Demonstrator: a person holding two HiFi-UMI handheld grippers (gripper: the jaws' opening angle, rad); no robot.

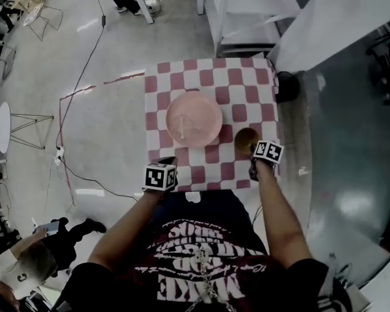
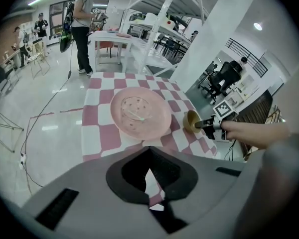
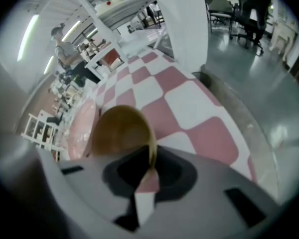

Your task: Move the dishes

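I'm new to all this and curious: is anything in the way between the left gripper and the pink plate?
Nothing visible is. Only bare checked tablecloth lies between the left gripper and the pink plate. The brown bowl sits off to the plate's right, at the right gripper.

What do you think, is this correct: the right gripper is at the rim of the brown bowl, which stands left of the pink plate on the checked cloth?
Not fully. The brown bowl stands right of the pink plate, not left; the head view shows it. The right gripper is at its rim, on the checked cloth.
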